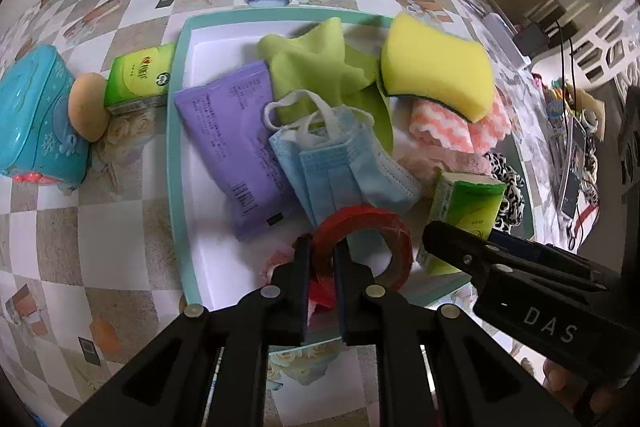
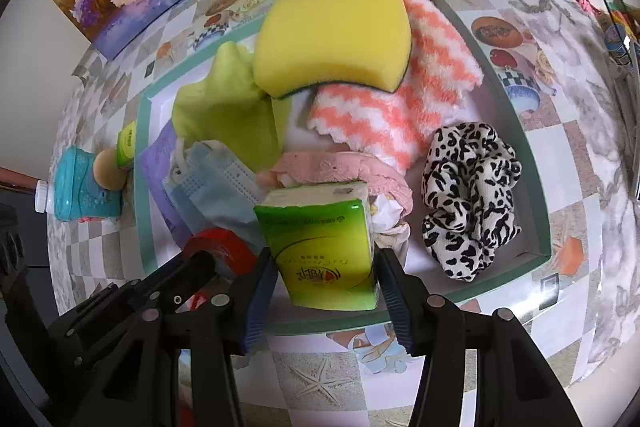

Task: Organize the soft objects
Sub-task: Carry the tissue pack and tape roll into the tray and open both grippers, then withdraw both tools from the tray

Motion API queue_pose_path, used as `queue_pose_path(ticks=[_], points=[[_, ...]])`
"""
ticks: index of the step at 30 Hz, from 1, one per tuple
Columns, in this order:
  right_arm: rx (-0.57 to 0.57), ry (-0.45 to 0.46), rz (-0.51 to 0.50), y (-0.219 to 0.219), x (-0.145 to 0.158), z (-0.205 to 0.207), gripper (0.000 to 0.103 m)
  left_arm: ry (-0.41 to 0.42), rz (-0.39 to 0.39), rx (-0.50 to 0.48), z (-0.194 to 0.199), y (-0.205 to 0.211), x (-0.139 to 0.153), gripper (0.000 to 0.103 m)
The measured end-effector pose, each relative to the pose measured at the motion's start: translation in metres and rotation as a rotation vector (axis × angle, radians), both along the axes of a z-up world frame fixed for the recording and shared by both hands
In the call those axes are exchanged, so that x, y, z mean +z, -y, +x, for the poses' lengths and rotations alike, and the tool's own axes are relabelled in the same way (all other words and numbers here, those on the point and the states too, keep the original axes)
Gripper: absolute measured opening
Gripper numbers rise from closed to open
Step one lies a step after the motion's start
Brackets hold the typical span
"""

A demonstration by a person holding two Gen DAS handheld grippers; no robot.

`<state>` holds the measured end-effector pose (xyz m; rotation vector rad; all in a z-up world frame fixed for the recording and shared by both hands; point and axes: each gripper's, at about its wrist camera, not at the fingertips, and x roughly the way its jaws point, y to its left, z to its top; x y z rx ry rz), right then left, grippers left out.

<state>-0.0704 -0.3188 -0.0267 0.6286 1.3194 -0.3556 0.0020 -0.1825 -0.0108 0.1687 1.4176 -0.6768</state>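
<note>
A red tape roll [image 1: 362,247] is being gripped by the left tool [image 1: 322,259], and a green tissue pack [image 2: 324,247] is being clamped by the right tool [image 2: 326,279], both at the near rim of the teal tray [image 2: 536,163]. Most soft things are already being kept there; another tissue pack [image 1: 138,79] is still being left on the table [image 1: 80,227].

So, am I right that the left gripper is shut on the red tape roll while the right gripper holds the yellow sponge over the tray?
Not quite: the right gripper holds the green tissue pack, as the right wrist view shows. The yellow sponge lies farther back in the tray. The left gripper is indeed shut on the red tape roll.
</note>
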Motion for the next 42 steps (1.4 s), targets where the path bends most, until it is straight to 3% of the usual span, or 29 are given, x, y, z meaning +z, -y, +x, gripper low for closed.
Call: queue_pose_path(ticks=[3, 5, 14, 16, 18, 19, 20, 22, 26, 29, 32, 34, 42], points=[[-0.005, 0.002, -0.011, 0.002, 0.004, -0.002, 0.057, 0.009, -0.003, 0.012, 0.002, -0.002, 0.005, 0.036], [-0.011, 0.006, -0.024, 0.004, 0.008, -0.004, 0.058, 0.020, -0.012, 0.024, 0.005, -0.004, 0.009, 0.041], [-0.003, 0.046, -0.059, 0.001, 0.027, -0.005, 0.060, 0.082, -0.069, 0.095, 0.018, -0.020, 0.032, 0.042], [0.000, 0.048, -0.065, -0.001, 0.029, -0.004, 0.060, 0.090, -0.066, 0.124, 0.023, -0.026, 0.034, 0.049], [0.004, 0.046, -0.071, -0.003, 0.029, -0.002, 0.060, 0.094, -0.057, 0.152, 0.027, -0.031, 0.033, 0.062], [0.006, 0.044, -0.075, -0.004, 0.029, -0.002, 0.060, 0.099, -0.050, 0.166, 0.029, -0.034, 0.034, 0.063], [0.008, 0.041, -0.082, -0.004, 0.029, -0.001, 0.062, 0.102, -0.046, 0.175, 0.030, -0.037, 0.034, 0.064], [0.010, 0.035, -0.095, -0.005, 0.028, 0.000, 0.075, 0.109, -0.032, 0.193, 0.033, -0.039, 0.033, 0.067], [0.002, 0.040, -0.133, -0.004, 0.031, 0.001, 0.079, 0.121, 0.000, 0.217, 0.037, -0.043, 0.030, 0.075], [-0.009, 0.045, -0.154, -0.001, 0.033, 0.000, 0.092, 0.134, 0.011, 0.236, 0.039, -0.047, 0.029, 0.086], [-0.017, 0.040, -0.170, 0.001, 0.033, -0.001, 0.093, 0.153, 0.024, 0.251, 0.040, -0.049, 0.029, 0.087], [-0.020, 0.036, -0.173, 0.002, 0.032, -0.001, 0.103, 0.159, 0.030, 0.256, 0.041, -0.050, 0.029, 0.088], [-0.017, 0.055, -0.188, -0.001, 0.037, -0.001, 0.103, 0.168, 0.019, 0.255, 0.042, -0.052, 0.032, 0.089]])
